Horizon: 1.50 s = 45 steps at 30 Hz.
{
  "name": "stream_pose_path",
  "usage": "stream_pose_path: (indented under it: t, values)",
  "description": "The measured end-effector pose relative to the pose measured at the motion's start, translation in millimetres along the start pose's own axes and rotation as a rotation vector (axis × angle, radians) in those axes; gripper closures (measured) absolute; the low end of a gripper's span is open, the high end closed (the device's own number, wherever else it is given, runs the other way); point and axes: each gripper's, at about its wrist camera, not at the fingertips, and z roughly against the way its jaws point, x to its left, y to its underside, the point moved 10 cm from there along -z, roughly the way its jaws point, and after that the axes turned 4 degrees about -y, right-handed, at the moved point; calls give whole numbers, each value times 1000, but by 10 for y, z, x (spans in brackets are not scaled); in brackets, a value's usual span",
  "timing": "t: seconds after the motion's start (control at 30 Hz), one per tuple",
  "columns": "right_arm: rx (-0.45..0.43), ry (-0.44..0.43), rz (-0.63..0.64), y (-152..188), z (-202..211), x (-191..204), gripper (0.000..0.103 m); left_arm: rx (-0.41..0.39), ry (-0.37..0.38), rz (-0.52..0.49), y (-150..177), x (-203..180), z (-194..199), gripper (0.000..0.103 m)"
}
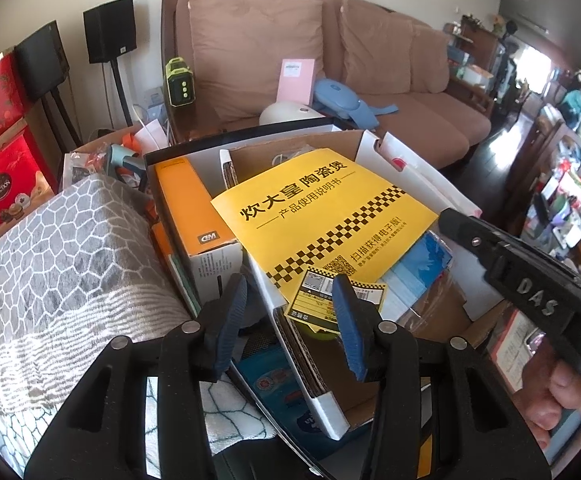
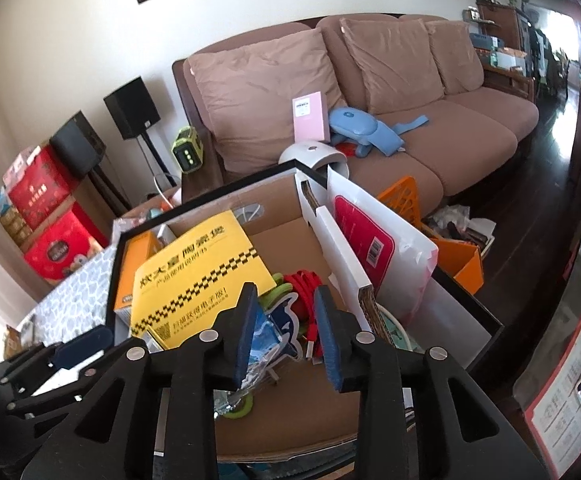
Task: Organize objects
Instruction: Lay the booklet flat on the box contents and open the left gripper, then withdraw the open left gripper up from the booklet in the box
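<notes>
A yellow instruction booklet [image 1: 322, 216] lies on top of the clutter in a cardboard box [image 1: 370, 148]; it also shows in the right wrist view [image 2: 198, 276]. My left gripper [image 1: 290, 308] is open and empty, just above the box's near wall and a small yellow label [image 1: 318, 304]. My right gripper [image 2: 286, 332] is open and empty, hovering over a red cable [image 2: 306, 284], a blue shark-shaped item [image 2: 286, 324] and clear plastic packaging. An orange product box [image 1: 186, 204] stands at the left of the box. The right gripper's body [image 1: 530, 280] shows at the right of the left wrist view.
A grey patterned cloth [image 1: 62, 256] lies left of the box. A brown sofa [image 2: 430, 128] behind holds a pink booklet [image 2: 310, 116], a blue device [image 2: 362, 124] and a white dome [image 2: 314, 156]. A white and red bag [image 2: 374, 240] leans at the box's right. Black speakers [image 2: 130, 108] and red gift boxes [image 2: 46, 216] stand left.
</notes>
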Motion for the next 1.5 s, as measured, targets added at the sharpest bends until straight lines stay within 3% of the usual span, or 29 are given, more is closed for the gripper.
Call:
stream_pose_path:
  t: [0.17, 0.3, 0.37, 0.43, 0.53, 0.87, 1.1, 1.5]
  values:
    - [-58, -26, -62, -119, 131, -115, 72, -13, -19, 15, -36, 48, 34, 56]
    - [-94, -25, -121, -204, 223, -329, 70, -79, -26, 22, -140, 91, 169, 38]
    - [-92, -6, -133, -208, 228, -437, 70, -102, -18, 19, -170, 95, 212, 38]
    - [-92, 3, -146, -213, 231, -508, 78, -107, -3, 8, -177, 72, 226, 38]
    - [-90, 10, -144, -220, 236, -559, 83, -130, 5, -25, -174, -4, 254, 38]
    - [-64, -8, -124, -183, 185, -490, 84, -123, 22, -89, -144, -255, 80, 40]
    - [-52, -8, -122, -175, 150, -487, 84, -80, 9, -109, -213, -317, -242, 43]
    - [-41, -1, -136, -153, 124, -529, 84, 14, 4, -188, -266, -443, -412, 49]
